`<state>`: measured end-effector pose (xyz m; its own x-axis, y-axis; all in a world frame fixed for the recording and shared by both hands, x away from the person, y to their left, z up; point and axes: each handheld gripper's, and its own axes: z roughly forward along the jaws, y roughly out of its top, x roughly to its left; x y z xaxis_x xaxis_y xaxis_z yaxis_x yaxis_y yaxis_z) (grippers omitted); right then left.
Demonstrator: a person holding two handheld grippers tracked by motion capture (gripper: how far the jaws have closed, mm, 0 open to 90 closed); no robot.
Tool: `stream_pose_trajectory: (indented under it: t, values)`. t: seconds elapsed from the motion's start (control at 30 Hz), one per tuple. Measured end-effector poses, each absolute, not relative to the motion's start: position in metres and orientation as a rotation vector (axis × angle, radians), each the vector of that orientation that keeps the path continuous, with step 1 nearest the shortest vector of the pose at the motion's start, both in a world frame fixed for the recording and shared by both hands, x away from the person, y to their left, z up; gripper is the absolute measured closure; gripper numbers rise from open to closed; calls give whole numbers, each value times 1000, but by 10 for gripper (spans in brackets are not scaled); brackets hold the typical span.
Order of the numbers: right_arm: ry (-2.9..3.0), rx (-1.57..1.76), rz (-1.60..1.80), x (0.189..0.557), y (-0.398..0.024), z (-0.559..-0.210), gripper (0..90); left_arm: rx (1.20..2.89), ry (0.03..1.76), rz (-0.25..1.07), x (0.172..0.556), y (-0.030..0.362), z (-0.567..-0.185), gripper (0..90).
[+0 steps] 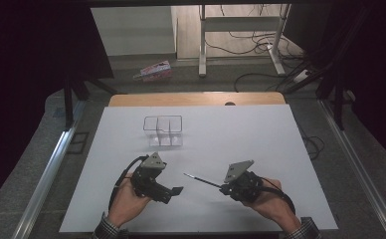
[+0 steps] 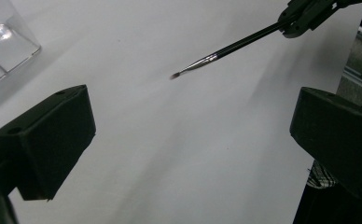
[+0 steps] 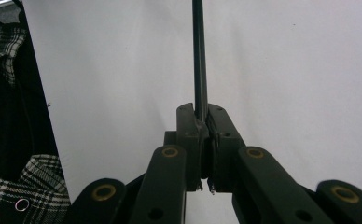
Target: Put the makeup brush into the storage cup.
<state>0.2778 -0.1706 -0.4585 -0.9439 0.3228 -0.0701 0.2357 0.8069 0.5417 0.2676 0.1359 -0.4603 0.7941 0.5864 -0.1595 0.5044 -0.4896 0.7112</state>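
A thin black paintbrush (image 1: 201,180) with a silver ferrule hangs just above the white table sheet (image 1: 241,134). My right gripper (image 1: 224,187) is shut on its handle, and the bristle tip points left toward the other hand. In the right gripper view the handle (image 3: 199,56) runs straight up from the closed jaws of the right gripper (image 3: 205,116). My left gripper (image 1: 171,191) stands open at the front left with nothing in it. Its own view has the wide jaws of the left gripper (image 2: 188,140) framing bare sheet, with the brush (image 2: 216,56) and the right gripper (image 2: 305,14) beyond.
A clear plastic divided box (image 1: 162,130) stands on the sheet behind the left hand, and its corner (image 2: 2,42) is in the left gripper view. A pink packet (image 1: 153,70), desk legs (image 1: 202,45) and cables lie on the floor beyond the table.
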Motion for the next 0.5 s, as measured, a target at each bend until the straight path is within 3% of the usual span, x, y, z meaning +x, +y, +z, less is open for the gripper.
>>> stream_pose_trajectory:
  t: [0.5]
  values:
    - [2717,577,876,272,-184,-456,844,2095,906,129,271,148,-469,0]
